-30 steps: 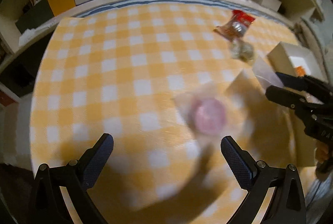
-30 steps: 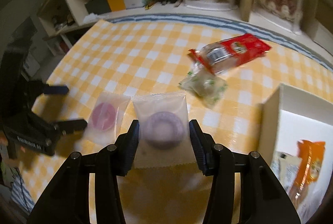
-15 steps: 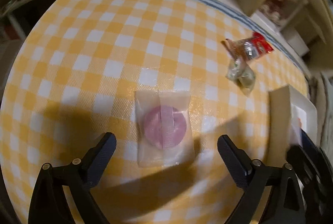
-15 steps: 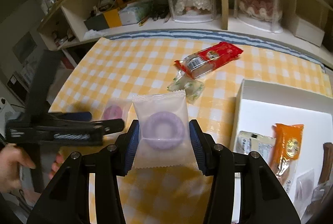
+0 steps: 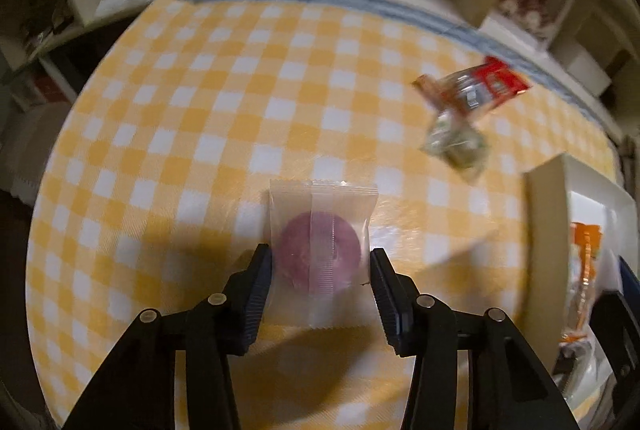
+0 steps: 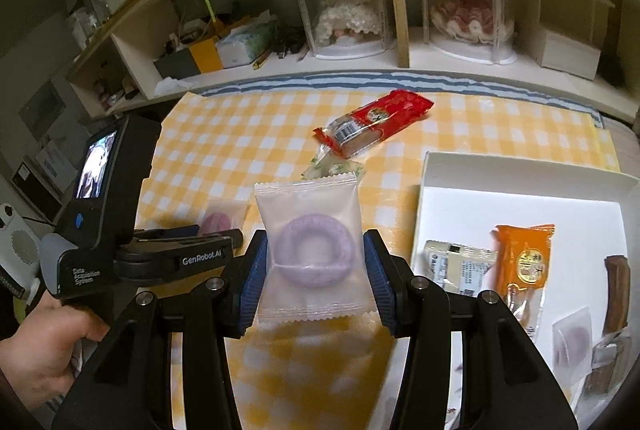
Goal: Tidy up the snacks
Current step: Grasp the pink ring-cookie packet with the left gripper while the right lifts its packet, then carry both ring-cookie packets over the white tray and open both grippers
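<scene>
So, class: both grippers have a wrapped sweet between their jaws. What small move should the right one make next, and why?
Probably carry the purple ring sweet rightward over the white tray and let go. The right gripper already holds it above the tablecloth, and the tray beside it holds other sorted snacks.

Two cased dolls (image 6: 347, 15) on shelf (image 6: 404, 64)

The left wrist view is dim and warm-toned, smeared by motion blur: the red plastic snack wrapper (image 5: 476, 86) and the shelves behind are soft, while the clear packet with a pink ring (image 5: 320, 250) stays fairly sharp. Dark shadows spread over the yellow-and-white checked tablecloth (image 5: 200, 134) beneath it, cast perhaps by overhead light. The right wrist view is brighter and crisper. Both bend strongly and darken at the edges.
</scene>
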{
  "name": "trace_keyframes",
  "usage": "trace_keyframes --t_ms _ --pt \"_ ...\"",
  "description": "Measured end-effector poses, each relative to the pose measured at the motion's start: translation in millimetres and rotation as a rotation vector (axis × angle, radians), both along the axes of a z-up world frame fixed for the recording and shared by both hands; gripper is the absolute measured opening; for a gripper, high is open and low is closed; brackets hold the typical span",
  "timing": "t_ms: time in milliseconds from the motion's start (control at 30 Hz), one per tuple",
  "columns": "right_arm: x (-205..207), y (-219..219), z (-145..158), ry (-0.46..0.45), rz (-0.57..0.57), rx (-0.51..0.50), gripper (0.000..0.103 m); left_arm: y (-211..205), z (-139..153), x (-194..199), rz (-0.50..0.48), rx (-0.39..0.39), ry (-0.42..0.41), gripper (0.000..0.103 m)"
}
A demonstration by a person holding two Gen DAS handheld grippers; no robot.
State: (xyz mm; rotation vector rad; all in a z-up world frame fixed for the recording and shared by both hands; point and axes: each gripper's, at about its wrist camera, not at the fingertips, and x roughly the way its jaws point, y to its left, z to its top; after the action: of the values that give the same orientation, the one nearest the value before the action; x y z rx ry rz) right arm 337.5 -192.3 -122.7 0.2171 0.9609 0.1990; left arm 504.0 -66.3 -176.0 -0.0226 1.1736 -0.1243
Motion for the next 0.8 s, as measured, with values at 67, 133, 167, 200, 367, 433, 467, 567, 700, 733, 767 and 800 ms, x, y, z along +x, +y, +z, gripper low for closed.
trace_keyframes --t_ms 67,133,167,200,367,433,467,567,700,733,767,800 --pt "-3 -5 4 -0.01 -0.006 0.0 0.049 -3 13 -8 -0.031 -0.035 -0.037 0.047" --pt "-6 -11 9 -0.024 -0.013 -0.001 0.049 -7 25 -14 -0.051 -0.051 -0.064 0.047" --pt "-6 -13 11 -0.028 -0.015 -0.001 0.049 -11 33 -19 -0.065 -0.063 -0.083 0.047" --pt "-7 -16 14 -0.033 -0.019 0.0 0.049 -12 40 -24 -0.076 -0.074 -0.098 0.047" --pt "-12 -39 33 -0.063 -0.038 -0.003 0.049 -25 73 -44 -0.115 -0.127 -0.17 0.047" --pt "-15 -50 40 -0.078 -0.054 -0.004 0.049 -32 83 -51 -0.131 -0.153 -0.187 0.047" --pt "-16 -54 43 -0.082 -0.061 -0.005 0.049 -37 87 -55 -0.141 -0.16 -0.191 0.047" --pt "-20 -71 52 -0.096 -0.081 -0.011 0.049 -50 97 -64 -0.178 -0.175 -0.205 0.047" --pt "-25 -94 58 -0.109 -0.116 -0.025 0.049 -72 105 -70 -0.222 -0.188 -0.237 0.047" --pt "-25 -102 59 -0.11 -0.134 -0.022 0.049 -78 106 -72 -0.233 -0.193 -0.238 0.047" --pt "-26 -109 59 -0.108 -0.15 -0.02 0.049 -84 106 -72 -0.24 -0.196 -0.238 0.047" --pt "-27 -118 60 -0.107 -0.168 -0.021 0.049 -91 107 -73 -0.251 -0.202 -0.238 0.047"
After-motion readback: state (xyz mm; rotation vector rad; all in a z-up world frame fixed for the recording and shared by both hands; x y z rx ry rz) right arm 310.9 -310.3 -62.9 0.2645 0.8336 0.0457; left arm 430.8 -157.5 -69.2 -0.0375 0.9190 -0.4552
